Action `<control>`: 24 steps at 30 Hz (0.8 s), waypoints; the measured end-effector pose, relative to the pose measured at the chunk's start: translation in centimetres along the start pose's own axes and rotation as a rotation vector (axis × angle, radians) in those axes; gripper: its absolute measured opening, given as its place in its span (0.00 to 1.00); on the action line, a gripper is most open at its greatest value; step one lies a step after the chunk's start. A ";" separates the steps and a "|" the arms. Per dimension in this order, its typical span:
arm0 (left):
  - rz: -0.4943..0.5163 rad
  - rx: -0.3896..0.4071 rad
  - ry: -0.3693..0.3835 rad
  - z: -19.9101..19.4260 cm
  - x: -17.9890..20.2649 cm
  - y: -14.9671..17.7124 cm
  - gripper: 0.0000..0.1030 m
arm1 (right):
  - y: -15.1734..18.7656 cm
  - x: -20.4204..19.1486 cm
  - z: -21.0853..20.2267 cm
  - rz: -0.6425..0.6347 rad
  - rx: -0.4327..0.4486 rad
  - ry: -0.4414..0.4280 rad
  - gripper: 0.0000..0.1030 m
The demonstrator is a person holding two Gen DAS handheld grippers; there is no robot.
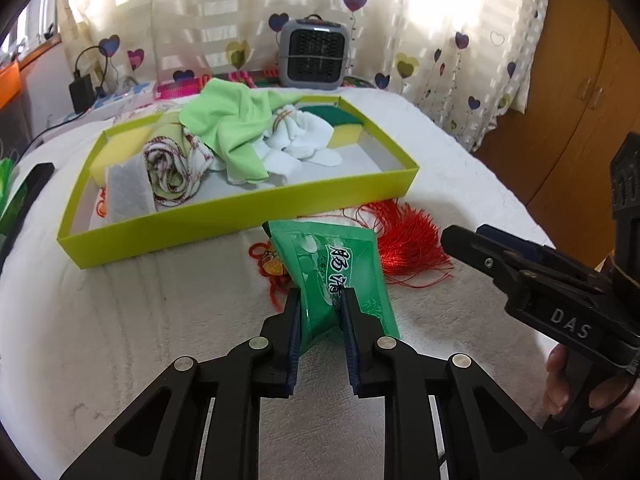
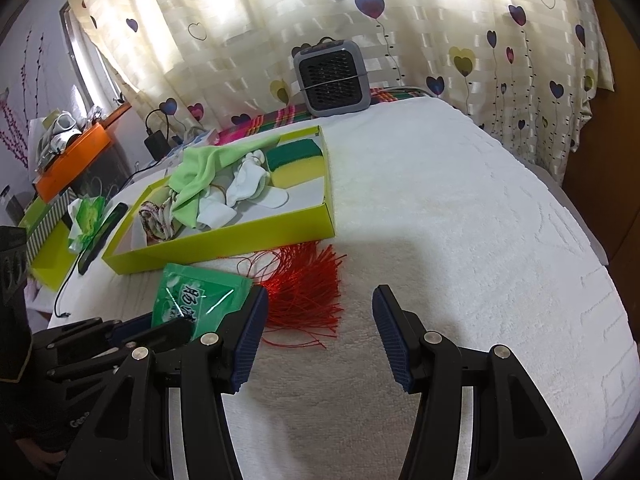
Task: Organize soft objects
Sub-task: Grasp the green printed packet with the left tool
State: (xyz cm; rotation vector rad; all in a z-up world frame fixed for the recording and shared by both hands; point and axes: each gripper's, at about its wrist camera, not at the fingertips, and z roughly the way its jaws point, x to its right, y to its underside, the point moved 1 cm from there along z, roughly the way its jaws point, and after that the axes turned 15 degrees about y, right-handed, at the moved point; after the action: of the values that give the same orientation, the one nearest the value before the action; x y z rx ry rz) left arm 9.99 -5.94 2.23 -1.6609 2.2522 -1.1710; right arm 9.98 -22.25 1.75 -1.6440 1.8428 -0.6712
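Tissue pack (image 1: 336,280), green glossy plastic with white and dark Chinese lettering, lies on the white towel-covered surface (image 1: 140,320) just in front of the near long wall of the lime-green tray (image 1: 240,216). Its wrapper is crinkled and pinched where the left gripper (image 1: 322,300) clamps its near end between blue ribbed pads. Under and beside the pack spreads a red tassel (image 1: 404,244) with a knotted cord. Inside the tray sit a light green cloth (image 1: 228,124), white socks (image 1: 300,140), a rolled patterned towel (image 1: 172,168) and yellow sponges with green tops (image 1: 344,124) at its far corners. The right gripper (image 2: 320,332) hovers over bare towel near the tassel, jaws wide apart with nothing between them. A grey fan heater (image 1: 314,56) stands at the far edge before heart-printed curtains.
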 end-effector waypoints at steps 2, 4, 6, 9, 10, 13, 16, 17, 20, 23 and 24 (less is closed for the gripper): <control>-0.001 0.010 0.005 -0.4 -0.1 0.0 0.17 | 0.0 0.0 0.0 0.002 -0.001 0.002 0.54; -0.006 0.024 0.012 -0.8 -0.2 -0.1 0.17 | 0.0 0.0 0.0 0.001 0.000 0.001 0.54; -0.012 0.036 0.019 -1.4 -0.4 0.0 0.17 | 0.0 0.0 0.0 0.001 -0.001 0.000 0.54; -0.022 0.041 0.035 -2.0 -0.7 0.1 0.17 | 0.0 0.1 0.1 -0.001 -0.003 0.003 0.54; -0.026 0.044 0.038 -2.2 -0.8 0.2 0.17 | 0.0 0.1 0.1 -0.002 -0.003 0.003 0.54; -0.030 0.044 0.039 -3.0 -1.4 0.7 0.17 | 0.0 0.0 0.1 -0.002 -0.001 0.003 0.53; -0.041 0.043 0.035 -3.9 -2.0 1.3 0.17 | -0.1 -0.1 0.2 -0.007 -0.004 0.008 0.54; -0.044 0.044 0.034 -4.2 -2.2 1.4 0.17 | -0.1 -0.2 0.2 -0.012 -0.003 0.007 0.54; -0.050 0.045 0.027 -4.9 -2.8 1.9 0.17 | -0.1 -0.7 0.1 -0.032 0.000 0.008 0.54; -0.067 0.049 0.018 -5.4 -3.6 2.2 0.17 | -0.3 -1.4 -0.1 -0.060 0.011 0.005 0.54; -0.076 0.050 0.014 -5.5 -4.0 2.4 0.17 | -0.4 -1.6 -0.2 -0.072 0.017 0.003 0.53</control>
State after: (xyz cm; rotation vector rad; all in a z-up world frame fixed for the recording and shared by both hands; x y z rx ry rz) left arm 6.98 0.55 3.19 -1.7396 2.1668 -1.2482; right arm 10.22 -20.66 2.27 -1.7066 1.7822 -0.7176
